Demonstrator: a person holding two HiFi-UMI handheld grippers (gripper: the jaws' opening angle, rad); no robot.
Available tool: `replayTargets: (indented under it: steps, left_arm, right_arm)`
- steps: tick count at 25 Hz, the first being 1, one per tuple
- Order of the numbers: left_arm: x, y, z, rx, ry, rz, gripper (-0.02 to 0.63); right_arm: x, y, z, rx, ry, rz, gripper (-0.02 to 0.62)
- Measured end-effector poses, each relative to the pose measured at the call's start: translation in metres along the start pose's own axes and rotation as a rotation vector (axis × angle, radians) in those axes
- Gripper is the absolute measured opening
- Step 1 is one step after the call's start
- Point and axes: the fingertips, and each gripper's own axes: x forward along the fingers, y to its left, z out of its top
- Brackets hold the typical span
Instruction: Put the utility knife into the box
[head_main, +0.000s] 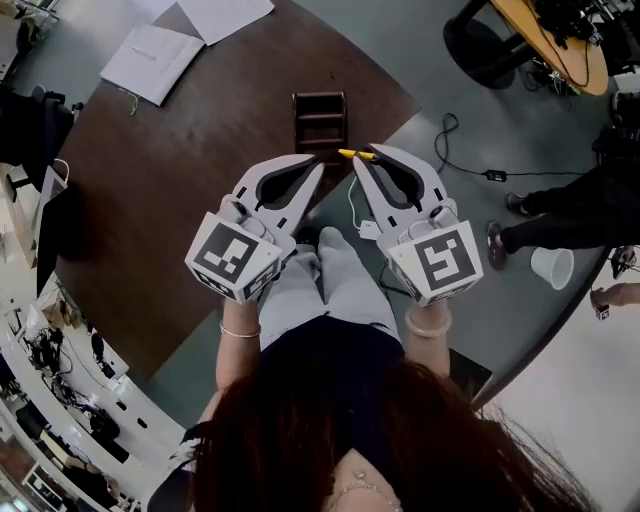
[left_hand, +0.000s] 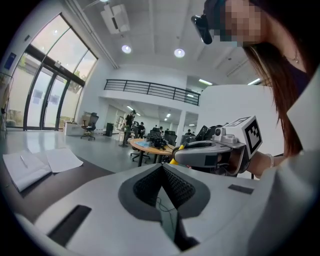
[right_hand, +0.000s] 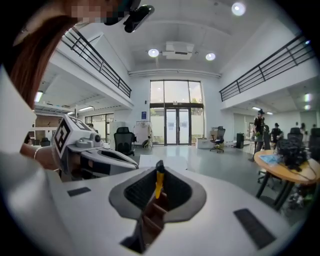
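near: left gripper (head_main: 318, 168) held beside the right, fingers pressed together, nothing between them. right gripper (head_main: 365, 158) fingers pinched the yellow utility knife (head_main: 356, 154) at their tips. the knife's long axis lay crosswise, its free end jutting left toward the left gripper. far: brown box (head_main: 320, 120) stood on the dark tabletop (head_main: 200, 150), just beyond the knife and slightly left of it. assessment: the right gripper carried the load, and the coming move called for a short forward, slightly leftward carry over the box.

Yellow utility knife (head_main: 357, 154) nipped horiz. in R tool (head_main: 366, 160) tips, near brown divided box (head_main: 320, 120).
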Motion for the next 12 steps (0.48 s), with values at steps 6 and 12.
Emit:
replayTargets:
  steps: [6, 12]
  left_arm:
    - [0.012, 0.012, -0.033, -0.049, 0.041, -0.013, 0.002]
    - [0.017, 0.026, -0.071, -0.106, 0.079, 0.007, 0.002]
  right_arm:
    - [0.022, -0.003, -0.042, 0.080, 0.059, -0.017, 0.051]
    - [0.042, -0.007, -0.091, 0.108, 0.114, -0.051, 0.051]
